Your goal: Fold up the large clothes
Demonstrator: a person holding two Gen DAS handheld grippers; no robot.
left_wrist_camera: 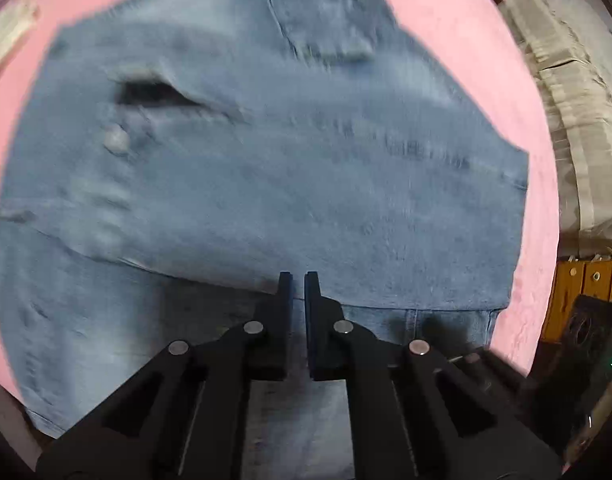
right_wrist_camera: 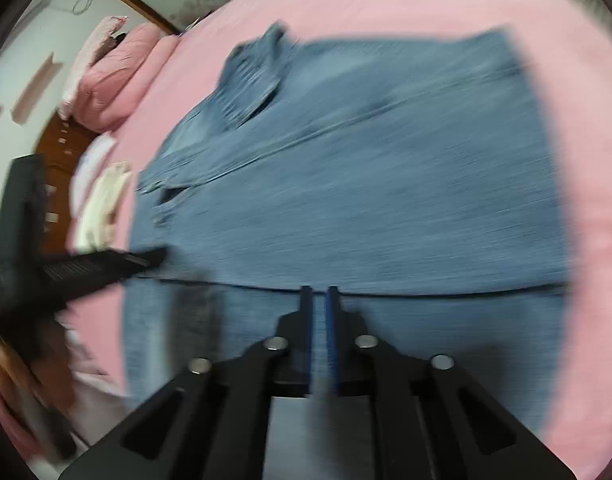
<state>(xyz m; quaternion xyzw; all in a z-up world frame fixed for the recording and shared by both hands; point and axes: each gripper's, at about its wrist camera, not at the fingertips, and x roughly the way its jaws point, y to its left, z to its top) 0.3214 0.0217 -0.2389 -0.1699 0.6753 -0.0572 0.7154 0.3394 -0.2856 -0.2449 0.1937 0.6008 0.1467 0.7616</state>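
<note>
A large faded blue denim garment (left_wrist_camera: 266, 184) lies spread on a bed covered with a pink sheet (left_wrist_camera: 457, 40), partly folded, with one layer's edge running across the cloth near both tools. The left gripper (left_wrist_camera: 299, 280) hangs just above that edge, its black fingers (left_wrist_camera: 285, 300) drawn nearly together with a slim gap and no cloth visibly caught between them. The right gripper (right_wrist_camera: 319, 294) sits the same way over the fold line, its blue-padded fingers (right_wrist_camera: 332, 320) almost closed on nothing I can make out. Both views are smeared by motion. Pink pillows (right_wrist_camera: 118, 76) are stacked at the head of the bed.

The risk, as I judge it: denim is heavy and stiff, so a shallow pinch could slip mid-lift, or grab only the top layer, leaving the fold crooked or bunched.
</note>
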